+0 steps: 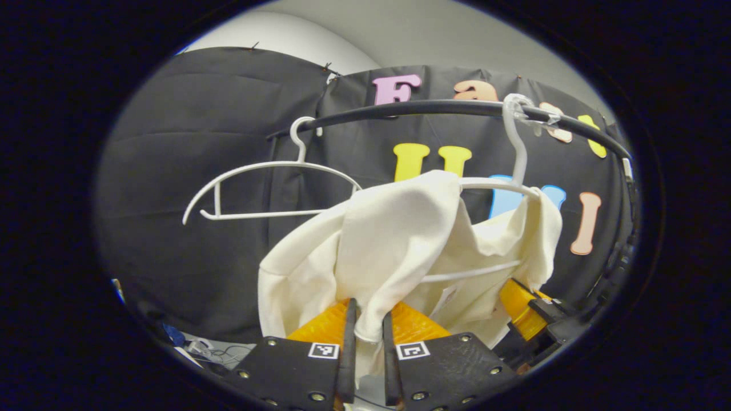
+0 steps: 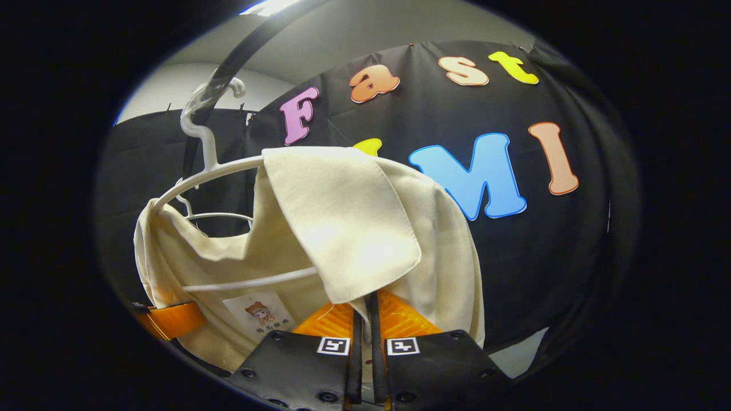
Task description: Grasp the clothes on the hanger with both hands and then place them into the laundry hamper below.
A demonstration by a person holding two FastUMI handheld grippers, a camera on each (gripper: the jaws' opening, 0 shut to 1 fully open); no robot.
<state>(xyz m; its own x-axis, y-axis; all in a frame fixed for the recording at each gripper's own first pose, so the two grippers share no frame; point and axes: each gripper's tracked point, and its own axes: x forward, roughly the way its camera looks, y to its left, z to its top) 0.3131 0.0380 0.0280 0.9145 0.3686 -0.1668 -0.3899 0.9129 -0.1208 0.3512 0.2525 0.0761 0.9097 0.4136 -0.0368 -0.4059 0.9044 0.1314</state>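
Both ends pinched, shirt on the hanger

Now my left hand-held gripper (image 1: 365, 337) is clenched on a fold of the cream shirt (image 1: 400, 240), cloth pinched between both fingers in the left gripper view. My right hand-held gripper (image 2: 363, 331) is clenched likewise on a flap of the shirt (image 2: 342, 228) in the right gripper view. The shirt lies straight ahead of and above both, draped over a white hanger (image 1: 497, 184) hooked on the black rail (image 1: 434, 107). An empty hanger (image 1: 268, 191) hangs beside it on the rail. The hanger's long axis runs across between my two grips, one near each end, neither clearly nearer. I judge the coming move turns on that: the cloth must come up and off the hanger's arms before it can go down. The hamper is below and out of sight, so I cannot judge its line. How much cloth each grip holds is hidden.
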